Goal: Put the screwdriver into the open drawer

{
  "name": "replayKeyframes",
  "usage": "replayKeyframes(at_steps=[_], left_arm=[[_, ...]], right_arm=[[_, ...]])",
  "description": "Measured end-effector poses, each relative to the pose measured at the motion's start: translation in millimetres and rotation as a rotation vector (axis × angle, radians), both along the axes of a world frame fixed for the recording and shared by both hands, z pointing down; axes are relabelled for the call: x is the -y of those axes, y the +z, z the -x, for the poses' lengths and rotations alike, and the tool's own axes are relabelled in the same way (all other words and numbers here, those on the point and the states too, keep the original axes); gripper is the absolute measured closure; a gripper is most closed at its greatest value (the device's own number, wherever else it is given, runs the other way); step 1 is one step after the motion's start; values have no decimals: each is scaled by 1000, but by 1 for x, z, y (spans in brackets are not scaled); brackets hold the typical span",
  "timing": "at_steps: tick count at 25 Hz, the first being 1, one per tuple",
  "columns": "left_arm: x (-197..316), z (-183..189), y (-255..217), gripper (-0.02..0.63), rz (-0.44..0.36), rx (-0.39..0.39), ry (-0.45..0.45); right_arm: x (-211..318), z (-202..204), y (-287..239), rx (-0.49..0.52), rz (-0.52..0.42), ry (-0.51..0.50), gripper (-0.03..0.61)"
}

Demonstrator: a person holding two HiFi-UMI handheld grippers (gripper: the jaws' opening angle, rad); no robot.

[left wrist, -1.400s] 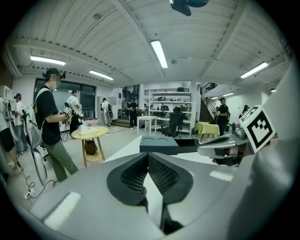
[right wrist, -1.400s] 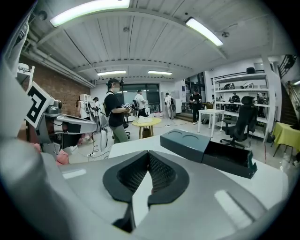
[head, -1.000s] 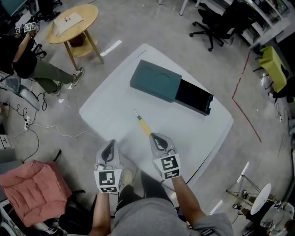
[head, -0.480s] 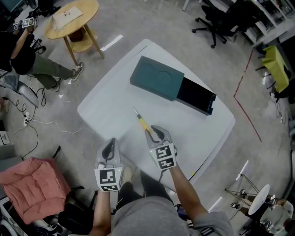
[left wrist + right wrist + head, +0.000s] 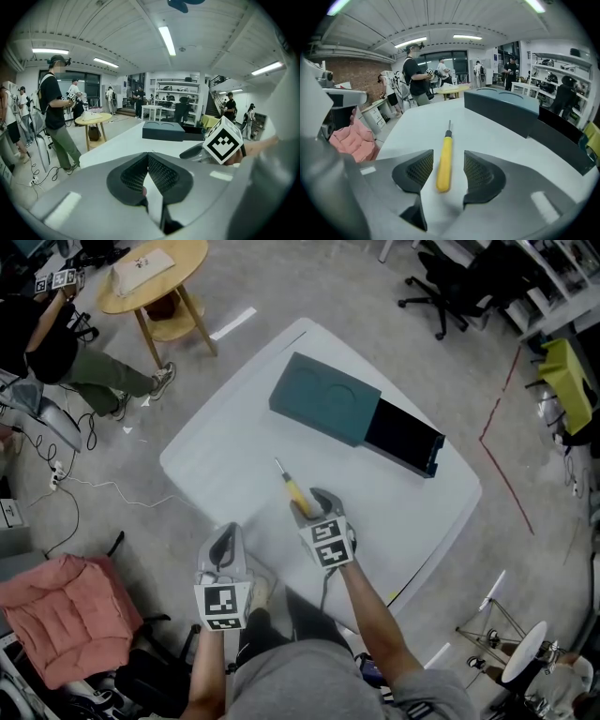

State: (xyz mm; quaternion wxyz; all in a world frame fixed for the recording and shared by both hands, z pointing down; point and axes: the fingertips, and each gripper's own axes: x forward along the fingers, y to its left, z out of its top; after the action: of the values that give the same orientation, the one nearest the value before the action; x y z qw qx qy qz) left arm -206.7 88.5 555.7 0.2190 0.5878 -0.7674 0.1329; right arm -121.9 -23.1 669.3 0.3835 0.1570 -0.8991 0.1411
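Observation:
A screwdriver (image 5: 292, 486) with a yellow handle lies on the white table (image 5: 216, 474), its metal tip pointing away from me. My right gripper (image 5: 312, 503) is low over the handle's near end. Its jaws are opening, and the handle (image 5: 444, 161) lies between the pads without touching them. A dark teal cabinet (image 5: 323, 397) sits at the far side, its black drawer (image 5: 405, 439) pulled open to the right. My left gripper (image 5: 225, 542) hangs at the table's near edge with its pads (image 5: 159, 171) together and nothing in them.
A round wooden side table (image 5: 150, 277) and a standing person (image 5: 47, 352) are beyond the table's far left corner. A pink cushioned seat (image 5: 61, 615) stands at the near left. An office chair (image 5: 450, 277) is at the back right.
My right gripper has moved forward and down over the screwdriver's handle, and its jaws have spread apart around it. The left gripper has stayed put.

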Motion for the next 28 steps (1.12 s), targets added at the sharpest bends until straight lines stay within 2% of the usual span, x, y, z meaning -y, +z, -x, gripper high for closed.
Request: replayKeyframes(at_steps=[8, 12, 14, 28], left_arm=[[-2, -2, 1, 603, 4, 1, -8], [-5, -4, 1, 603, 2, 3, -9], [-5, -5, 1, 601, 5, 2, -12], [-6, -4, 0, 601, 3, 5, -12]], right_arm=[[-5, -1, 18, -58, 9, -30, 392], [-5, -2, 16, -82, -19, -37, 429], [-3, -3, 16, -85, -33, -40, 489], [-4, -1, 12, -66, -48, -51, 497]])
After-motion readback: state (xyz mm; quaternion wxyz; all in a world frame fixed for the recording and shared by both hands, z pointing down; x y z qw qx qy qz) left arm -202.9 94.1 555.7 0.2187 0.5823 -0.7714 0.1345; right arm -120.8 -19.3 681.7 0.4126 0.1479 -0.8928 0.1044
